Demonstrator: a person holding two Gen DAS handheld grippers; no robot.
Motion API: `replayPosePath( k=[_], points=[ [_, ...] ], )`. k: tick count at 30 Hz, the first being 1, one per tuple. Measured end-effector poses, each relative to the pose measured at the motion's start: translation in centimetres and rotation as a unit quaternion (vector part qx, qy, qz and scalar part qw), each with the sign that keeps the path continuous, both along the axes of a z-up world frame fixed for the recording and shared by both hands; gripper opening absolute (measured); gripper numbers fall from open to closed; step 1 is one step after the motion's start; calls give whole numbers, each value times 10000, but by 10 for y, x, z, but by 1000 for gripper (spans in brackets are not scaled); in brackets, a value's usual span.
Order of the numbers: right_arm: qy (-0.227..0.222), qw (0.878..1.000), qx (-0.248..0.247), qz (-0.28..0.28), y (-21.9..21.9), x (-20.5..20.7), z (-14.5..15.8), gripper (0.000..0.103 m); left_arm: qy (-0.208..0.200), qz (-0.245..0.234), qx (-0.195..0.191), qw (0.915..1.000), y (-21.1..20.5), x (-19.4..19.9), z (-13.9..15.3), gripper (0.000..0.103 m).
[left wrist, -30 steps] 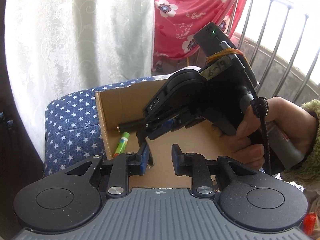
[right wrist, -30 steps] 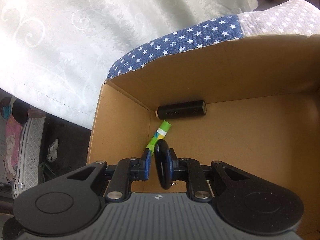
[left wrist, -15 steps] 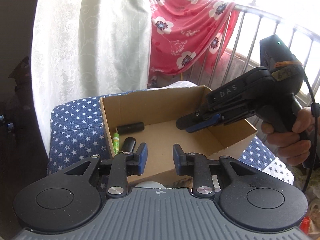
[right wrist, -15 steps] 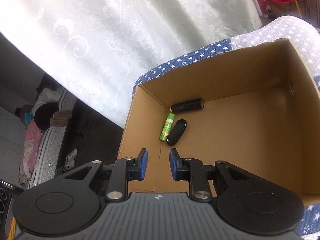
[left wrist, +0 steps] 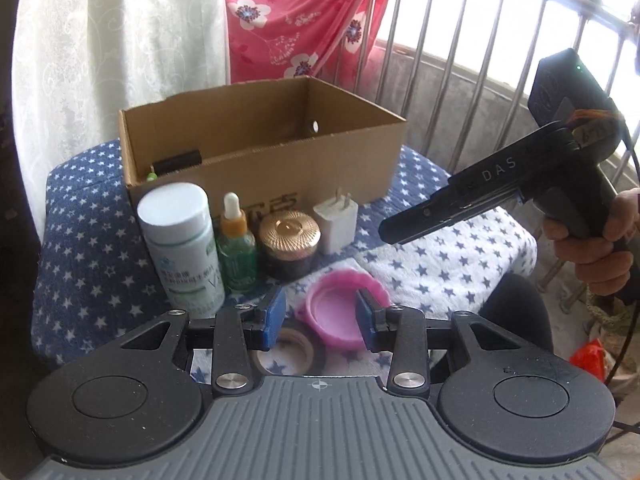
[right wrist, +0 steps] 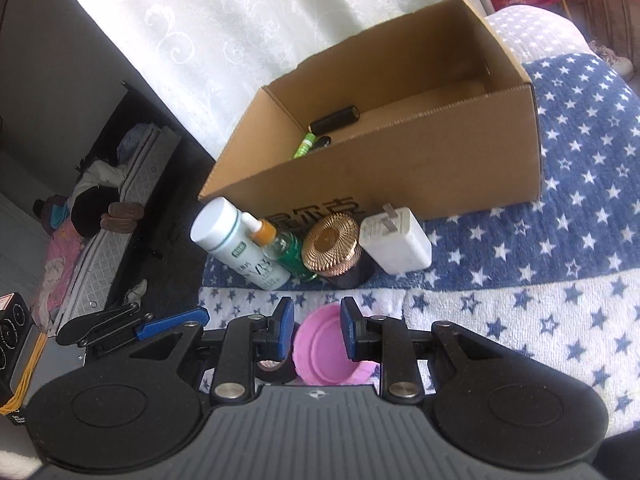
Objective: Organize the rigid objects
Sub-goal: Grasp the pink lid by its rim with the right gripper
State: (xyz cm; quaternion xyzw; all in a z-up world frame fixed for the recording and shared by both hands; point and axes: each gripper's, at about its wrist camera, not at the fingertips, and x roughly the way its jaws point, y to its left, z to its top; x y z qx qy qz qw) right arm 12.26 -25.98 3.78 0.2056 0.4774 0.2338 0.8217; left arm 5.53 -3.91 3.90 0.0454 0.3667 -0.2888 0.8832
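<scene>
- Hovering both tools over the pink lid (right wrist: 326,354): right tool (right wrist: 316,330) has its jaws apart with nothing between them, left tool (left wrist: 320,318) likewise.
- Remaining items stand in a tight row touching the near wall of the cardboard box (right wrist: 420,160): white bottle (right wrist: 236,242), dropper bottle (right wrist: 286,252), gold-lid jar (right wrist: 334,248), white charger (right wrist: 394,242).
- Risk, we think: reaching for one could topple its neighbours; soft bedding wobbles.
- Surface is a star-print blanket (right wrist: 560,220); curtain and railing lie beyond.
</scene>
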Motion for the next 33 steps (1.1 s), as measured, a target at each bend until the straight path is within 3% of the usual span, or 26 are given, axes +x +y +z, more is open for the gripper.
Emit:
replayPosePath(
  k=[5,10,18,25,28,33],
  points=[
    [47,9993,-374,78,6,-4,-24,28,451,-120,-32,9989,-22,-9,-26,38],
    [102,9987,-443,225,9,-2,-34,43,296,71,380,9988,-39,-16,-39,38],
    [-25,9962,-775,388,20,7,-44,43,63,274,838,9961,-52,-12,-49,38],
    [-176,9945,-934,452,22,7,-44,36,14,281,855,9959,-57,-8,-50,39],
    [-230,9930,-1029,532,25,4,-43,26,-47,280,908,9955,-61,-9,-51,39],
    [-300,9903,-1217,600,32,0,-45,26,-162,272,1008,9944,-65,-10,-54,44]
  ],
)
